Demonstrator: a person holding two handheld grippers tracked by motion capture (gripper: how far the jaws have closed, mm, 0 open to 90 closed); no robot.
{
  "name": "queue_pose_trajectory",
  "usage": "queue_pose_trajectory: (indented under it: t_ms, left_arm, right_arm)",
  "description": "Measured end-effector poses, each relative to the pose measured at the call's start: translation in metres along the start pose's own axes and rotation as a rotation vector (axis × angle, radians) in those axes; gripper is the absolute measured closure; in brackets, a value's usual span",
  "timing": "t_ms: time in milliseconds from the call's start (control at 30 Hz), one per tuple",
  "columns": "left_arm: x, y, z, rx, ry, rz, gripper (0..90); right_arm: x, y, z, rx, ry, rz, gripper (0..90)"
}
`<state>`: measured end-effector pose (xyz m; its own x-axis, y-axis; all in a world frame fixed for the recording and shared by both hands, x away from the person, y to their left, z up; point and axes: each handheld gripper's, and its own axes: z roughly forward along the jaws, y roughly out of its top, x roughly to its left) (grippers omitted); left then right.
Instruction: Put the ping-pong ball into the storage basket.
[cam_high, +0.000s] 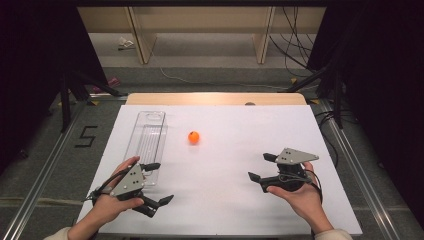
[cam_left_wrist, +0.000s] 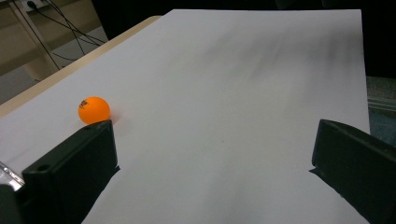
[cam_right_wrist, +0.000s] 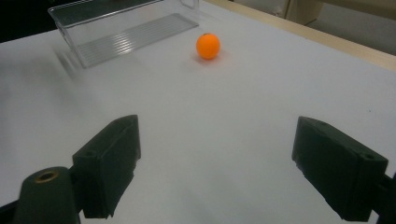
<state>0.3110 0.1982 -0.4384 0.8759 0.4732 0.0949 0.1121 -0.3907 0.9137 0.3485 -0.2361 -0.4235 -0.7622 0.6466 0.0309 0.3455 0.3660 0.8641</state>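
White paper (cam_high: 225, 165) is covering the tabletop, with a strip of pale wood (cam_high: 215, 98) showing at its far edge and dark curtains and loose cables lying beyond on the grey floor. An orange ball (cam_high: 193, 137) is sitting on the paper toward the far middle, just beside the right-hand wall of a clear plastic tray (cam_high: 148, 140) that is lying lengthwise on the left part of the sheet. The ball is resting apart from both tools.

At the near left, the left gripper (cam_high: 156, 184) is being held in a hand (cam_high: 112, 200) close to the near end of the tray, possibly touching it, though the overlap is making that hard to judge. Its jaws are standing wide apart with nothing between them, pointing rightward across the sheet. At the near right, the right gripper (cam_high: 262, 167) is sitting in the other hand (cam_high: 300, 197), its jaws likewise spread wide and empty, facing left toward the ball and tray.
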Motion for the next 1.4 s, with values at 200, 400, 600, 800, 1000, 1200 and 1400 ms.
queue_pose_trajectory:
  t_ms: [200,400,600,800,1000,1200,1400]
  left_arm:
    - [0.0,0.0,0.0,-0.004,-0.001,0.003,0.0]
    - [0.0,0.0,0.0,0.0,-0.003,0.007,0.0]
    - [-0.001,0.0,0.0,0.002,-0.006,0.007,0.0]
    - [-0.001,0.0,0.0,0.002,-0.008,0.008,0.0]
    - [-0.001,0.0,0.0,0.003,-0.009,0.012,0.0]
    - [-0.001,0.0,0.0,0.0,-0.009,0.011,0.0]
    - [-0.001,0.001,0.0,-0.002,-0.011,0.012,0.0]
  right_arm:
    - [0.003,0.001,0.004,0.003,0.006,-0.01,16.4]
    - [0.002,0.002,0.003,-0.003,0.003,-0.005,16.3]
    - [0.002,0.005,0.01,-0.015,0.005,-0.002,16.3]
    - [0.002,0.011,0.02,-0.02,0.008,-0.018,16.3]
    - [0.003,0.018,0.032,-0.024,0.018,-0.026,16.3]
    - [0.004,0.025,0.046,-0.023,0.023,-0.031,16.3]
    - [0.004,0.031,0.058,-0.019,0.031,-0.036,16.3]
